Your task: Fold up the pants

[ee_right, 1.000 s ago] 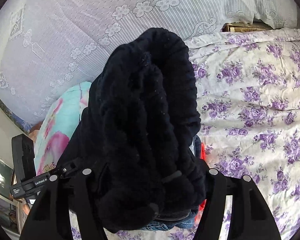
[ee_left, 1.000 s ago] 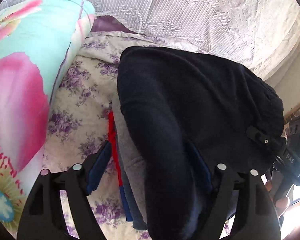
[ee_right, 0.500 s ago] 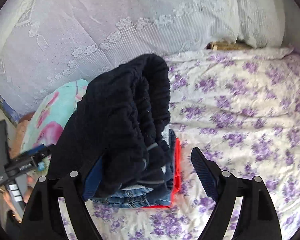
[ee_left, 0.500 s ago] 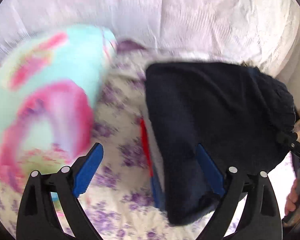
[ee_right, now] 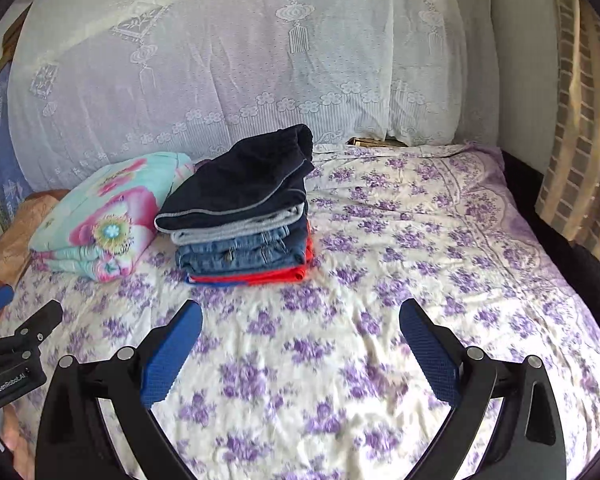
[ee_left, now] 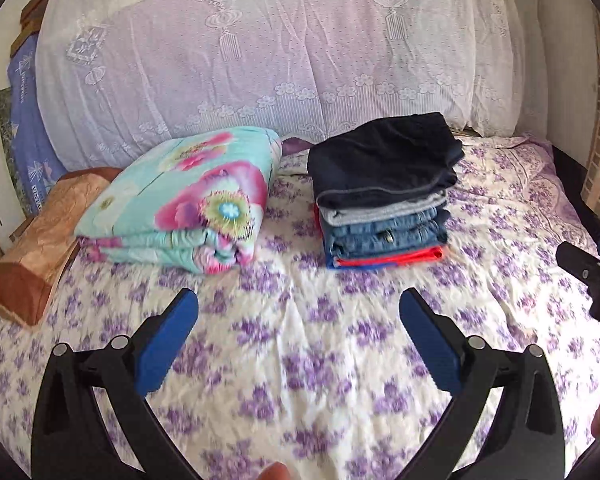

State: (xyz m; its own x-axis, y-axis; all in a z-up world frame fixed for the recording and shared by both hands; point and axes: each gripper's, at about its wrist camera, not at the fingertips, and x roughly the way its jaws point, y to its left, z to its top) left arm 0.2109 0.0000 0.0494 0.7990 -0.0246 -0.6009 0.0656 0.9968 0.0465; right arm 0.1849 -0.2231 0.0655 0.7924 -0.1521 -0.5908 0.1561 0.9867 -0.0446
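Pants [ee_left: 384, 160], navy and folded, top a stack of folded clothes [ee_left: 384, 232] at the far middle of the floral bedsheet [ee_left: 300, 320] in the left wrist view, just right of a folded flowered quilt [ee_left: 184, 200]. Near the camera, the left gripper [ee_left: 299, 332] gapes wide, holding nothing, well apart from the stack.

Right wrist view: the same navy pants [ee_right: 240, 184] crown the stack [ee_right: 244, 248], left of centre. The right gripper [ee_right: 300, 340] also stands wide and empty over the sheet [ee_right: 420, 240]; the left gripper's body [ee_right: 16, 348] shows at the left edge.
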